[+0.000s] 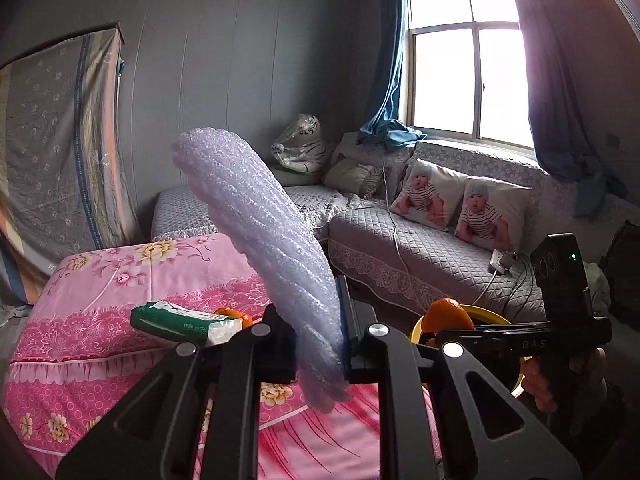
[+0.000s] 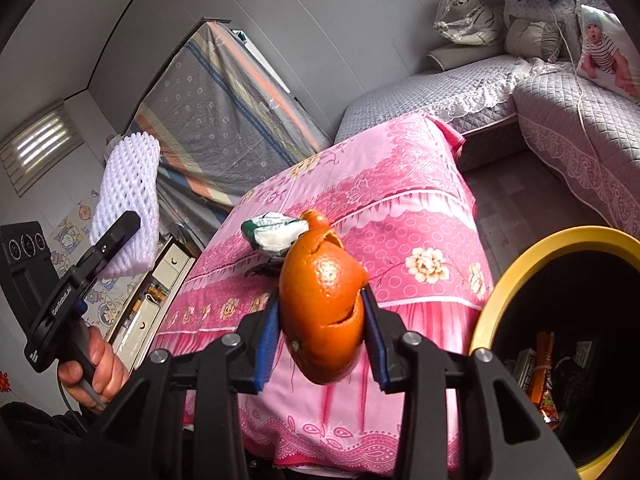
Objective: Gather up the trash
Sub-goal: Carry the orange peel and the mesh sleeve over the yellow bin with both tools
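My left tool [image 1: 320,344] pinching white foam net [image 1: 256,232], held up. Right tool [image 2: 320,332] clamped on orange peel [image 2: 320,308] beside yellow-rimmed bin [image 2: 520,280]. Green wrapper [image 2: 272,232] on pink bench [image 2: 400,200].

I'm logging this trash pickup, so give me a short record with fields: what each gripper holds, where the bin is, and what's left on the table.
left gripper: shut on white foam net sleeve, lifted above the table
right gripper: shut on orange peel, beside the bin
bin: yellow-rimmed, at the table's right, wrappers already inside
left on table: green-and-white packet, small orange peel piece touching it
table cover: pink floral cloth
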